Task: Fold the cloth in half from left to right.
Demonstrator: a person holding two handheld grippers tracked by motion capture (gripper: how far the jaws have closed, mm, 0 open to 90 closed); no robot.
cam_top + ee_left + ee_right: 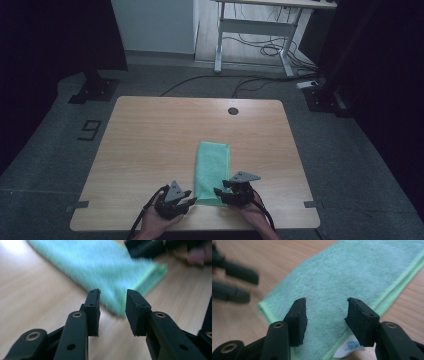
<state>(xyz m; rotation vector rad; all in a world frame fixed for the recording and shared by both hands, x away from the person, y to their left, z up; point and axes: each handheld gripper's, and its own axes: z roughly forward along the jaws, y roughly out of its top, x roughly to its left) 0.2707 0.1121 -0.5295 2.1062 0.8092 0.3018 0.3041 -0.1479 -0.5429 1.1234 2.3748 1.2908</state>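
Note:
A green towel point(213, 172) lies folded into a long strip on the wooden table point(150, 140), its near end at the front edge. My left gripper point(191, 198) sits just left of that near end, open, with nothing between its fingers. In the left gripper view the left gripper point(113, 293) points at the corner of the towel point(100, 270). My right gripper point(220, 192) is at the towel's near right corner, open. In the right gripper view the right gripper point(327, 301) hovers over the towel point(352, 272), whose white label point(348, 346) pokes out below.
A round cable hole point(233, 110) is in the table's far edge. Behind the table stand a white desk frame point(260, 30) with cables on the floor and two black stand bases point(95, 90). The left gripper point(234, 282) appears blurred in the right gripper view.

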